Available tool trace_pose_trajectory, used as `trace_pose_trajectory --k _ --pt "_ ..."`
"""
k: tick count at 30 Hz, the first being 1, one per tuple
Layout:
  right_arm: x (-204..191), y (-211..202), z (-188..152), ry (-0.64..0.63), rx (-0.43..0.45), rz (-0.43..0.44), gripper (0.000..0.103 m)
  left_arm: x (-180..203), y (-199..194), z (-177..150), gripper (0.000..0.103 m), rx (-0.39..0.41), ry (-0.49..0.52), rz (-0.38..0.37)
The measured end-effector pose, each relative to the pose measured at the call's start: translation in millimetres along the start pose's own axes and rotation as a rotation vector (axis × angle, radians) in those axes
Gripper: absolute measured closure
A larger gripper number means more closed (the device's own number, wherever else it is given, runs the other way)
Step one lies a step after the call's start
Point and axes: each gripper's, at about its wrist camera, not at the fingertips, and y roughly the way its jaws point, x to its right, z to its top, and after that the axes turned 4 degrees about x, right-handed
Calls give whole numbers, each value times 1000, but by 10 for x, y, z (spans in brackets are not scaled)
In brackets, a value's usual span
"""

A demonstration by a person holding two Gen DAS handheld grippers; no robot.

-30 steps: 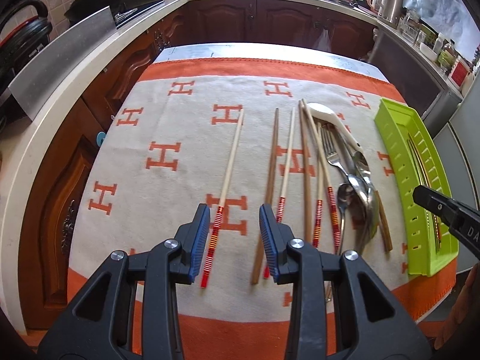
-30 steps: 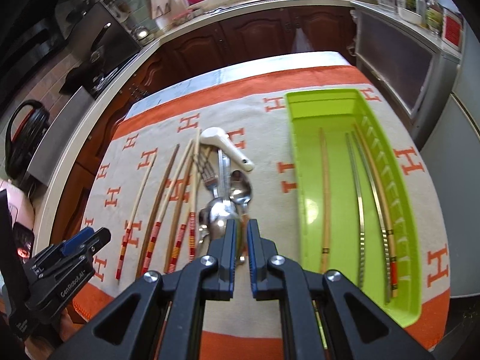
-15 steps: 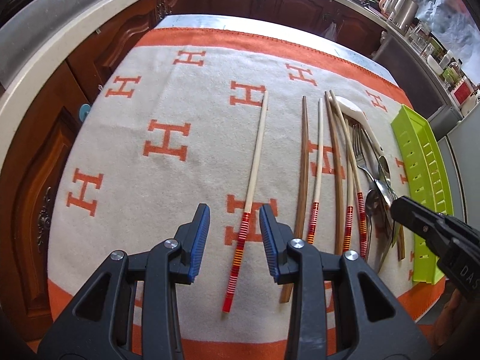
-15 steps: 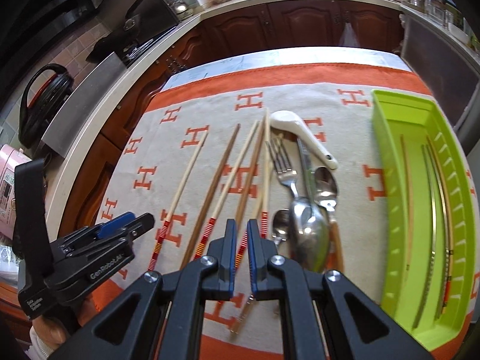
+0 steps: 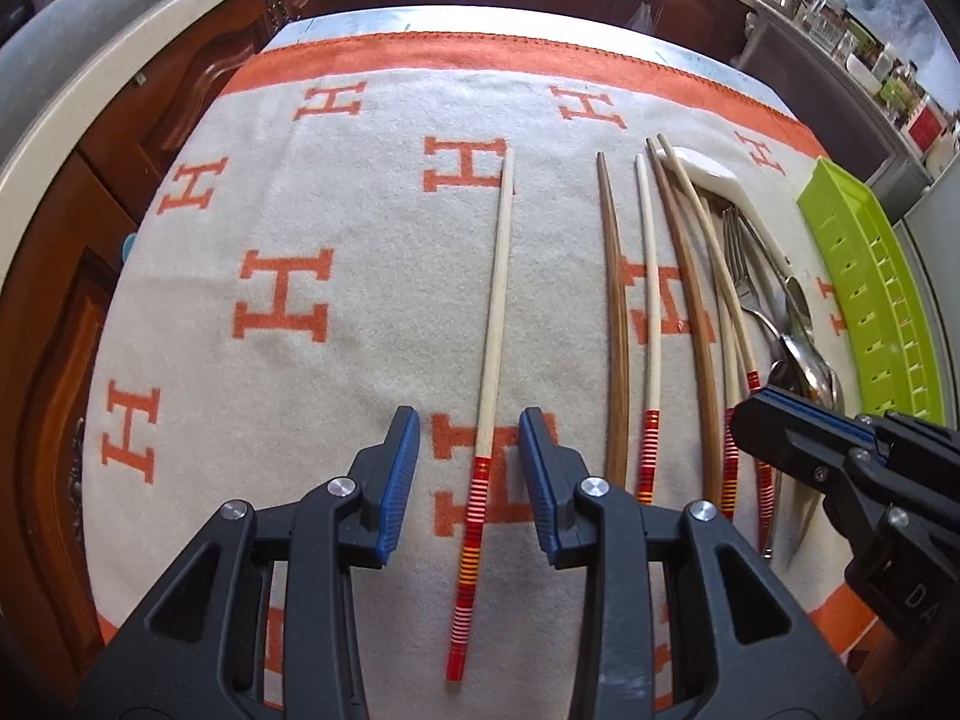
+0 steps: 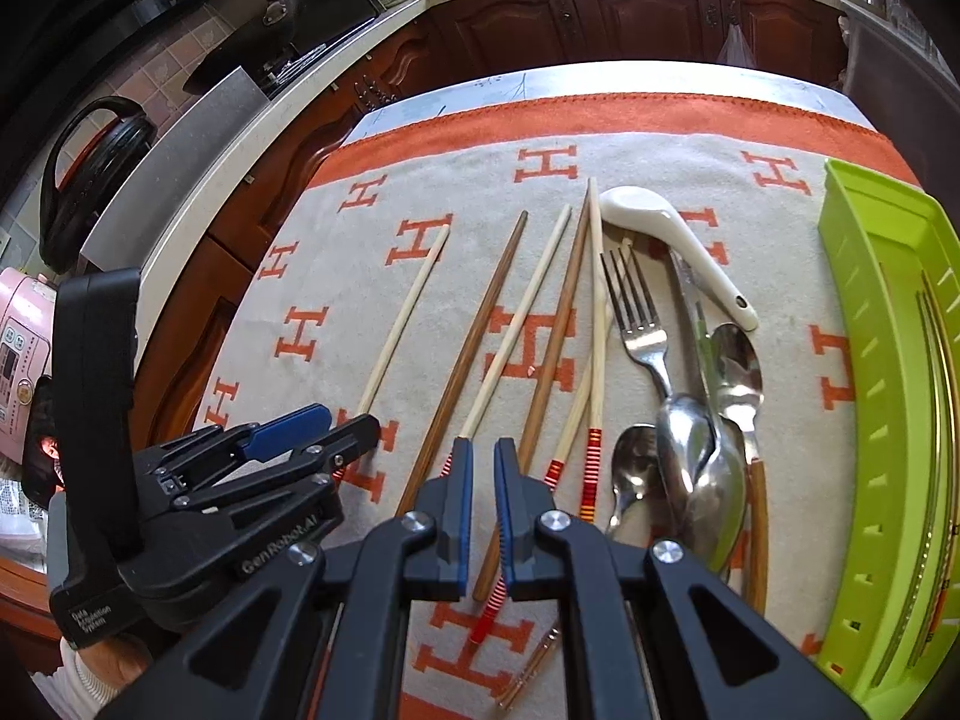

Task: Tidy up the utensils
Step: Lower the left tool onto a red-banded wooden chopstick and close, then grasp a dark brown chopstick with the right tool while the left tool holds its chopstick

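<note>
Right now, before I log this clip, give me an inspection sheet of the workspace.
Surface: cream blanket with orange H marks, covering the table.
Job's things: lone striped chopstick apart from five more chopsticks; fork, metal spoons, white ceramic spoon bunched beside them; green tray already holds several sticks.
Clutter: nothing seen.
Grippers: left hand-held gripper open, straddling the lone chopstick without touching; right hand-held gripper nearly shut, holding nothing.
Cables: nothing seen.
Surroundings: dark wooden cabinets, pale countertop.

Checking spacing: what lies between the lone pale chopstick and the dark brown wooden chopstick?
Only bare H-patterned blanket, shown in the left wrist view.
</note>
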Motion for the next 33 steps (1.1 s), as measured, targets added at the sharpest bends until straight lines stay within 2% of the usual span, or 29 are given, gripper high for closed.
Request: trace_pose_trajectory --k 3,4,5,6,10,12,17,23,30,31,32,33 --pt "-25 64 27 7 -8 45 96 20 14 11 73 6 13 15" --pt "-43 91 38 6 -10 56 96 15 14 18 77 10 11 12" --pt "-63 115 50 5 -11 60 96 3 9 19 95 17 13 11" --pt "-79 139 62 4 -11 61 96 -17 8 22 99 15 9 2" --pt "-133 260 108 -6 -25 59 96 -180 -15 21 100 8 -72 -53" --pt "-145 321 125 -6 -34 53 96 -245 -46 11 100 15 -97 -58" --pt "-159 426 156 6 -46 20 83 -375 -149 -10 100 35 -142 -71" --pt "-250 543 171 -16 -68 -16 83 -451 -203 -27 100 42 -163 -86" --pt "-509 613 130 -147 -51 -151 83 -530 -209 -85 100 26 -193 -100" --pt "-533 620 117 -161 -42 -164 84 -526 -219 -95 100 26 -190 -99" --pt "-540 623 108 -163 -34 -175 91 -520 -233 -104 100 27 -187 -99" --pt "-528 622 109 -150 -31 -162 93 -513 -253 -117 100 28 -186 -100"
